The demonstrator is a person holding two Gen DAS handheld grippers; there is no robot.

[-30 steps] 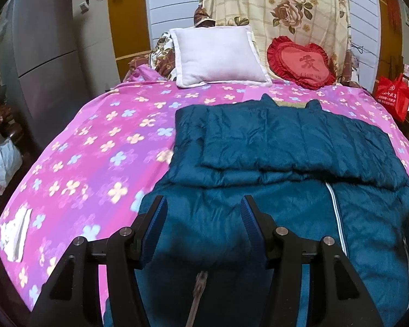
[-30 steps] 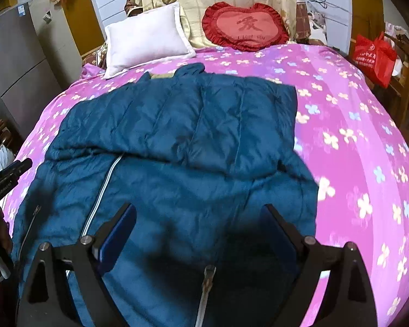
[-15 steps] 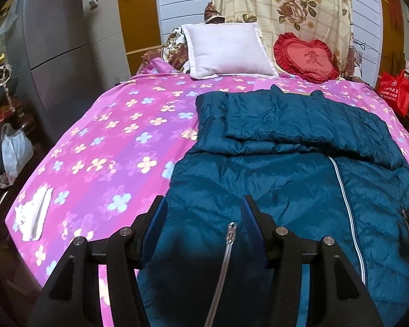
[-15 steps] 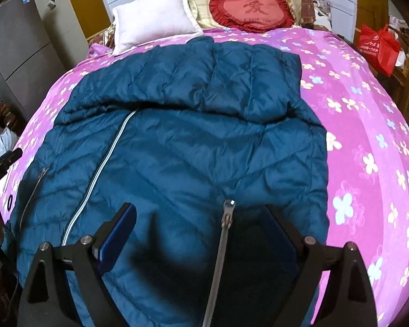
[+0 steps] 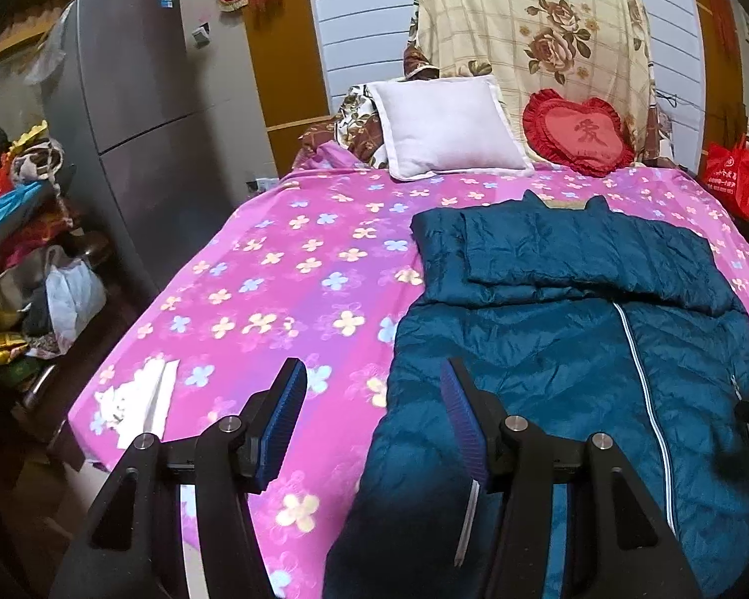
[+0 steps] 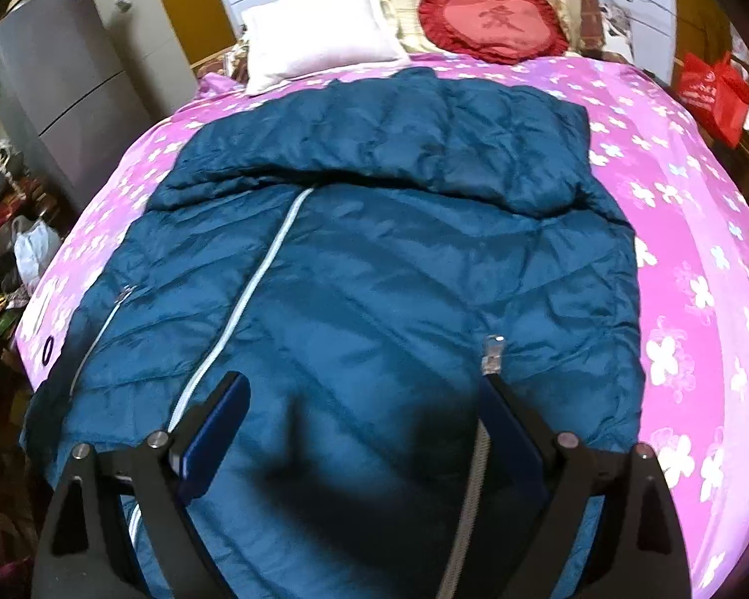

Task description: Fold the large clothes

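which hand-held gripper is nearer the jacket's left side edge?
Left. The left hand-held gripper straddles that edge of the dark teal quilted jacket; the right hand-held gripper hovers over its middle, right of the centre zipper.

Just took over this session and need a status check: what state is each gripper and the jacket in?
left gripper: open, empty, over the jacket's left edge.
right gripper: open, empty, above the jacket's lower part.
blue jacket: flat on the bed, sleeves folded across the chest, front zipper closed.
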